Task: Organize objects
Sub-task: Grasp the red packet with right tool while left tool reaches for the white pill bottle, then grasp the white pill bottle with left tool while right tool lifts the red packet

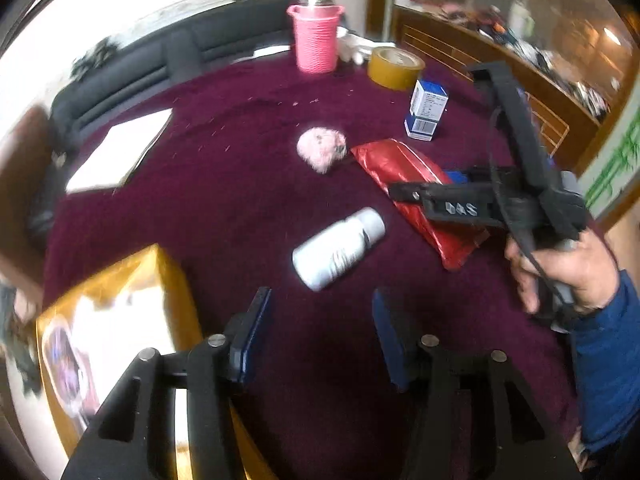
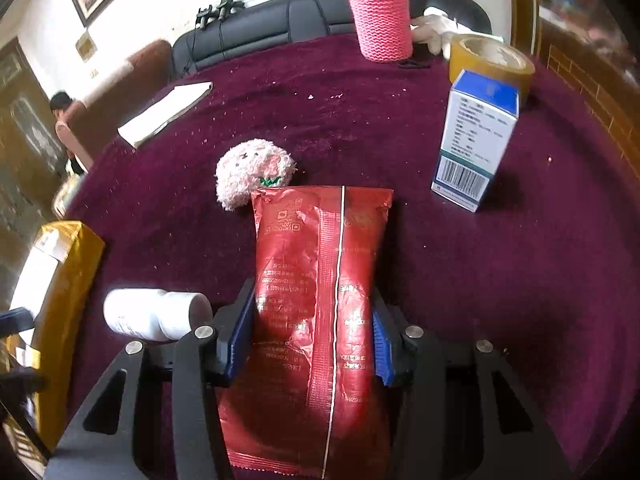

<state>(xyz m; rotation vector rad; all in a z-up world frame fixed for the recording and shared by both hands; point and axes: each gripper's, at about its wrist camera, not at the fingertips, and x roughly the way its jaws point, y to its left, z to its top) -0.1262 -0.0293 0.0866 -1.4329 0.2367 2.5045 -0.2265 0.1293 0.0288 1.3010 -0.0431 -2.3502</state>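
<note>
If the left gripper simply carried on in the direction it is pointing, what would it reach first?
Most likely the white bottle, lying on its side on the maroon cloth just ahead of the open left gripper. Depth is uncertain, so it might touch the cloth short of it.

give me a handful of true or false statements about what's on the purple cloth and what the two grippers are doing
1. The right gripper has its pads closed on the red foil packet. True.
2. The white bottle stands upright. False: it lies on its side on the purple cloth.
3. The left gripper holds the white bottle. False: its jaws are open with nothing between them, and the bottle lies beyond them.
4. The blue and white box stands upright, near the roll of tape. True.
5. The pink plush toy sits inside the pink knitted holder. False: it lies on the cloth by the packet's far end.
</note>
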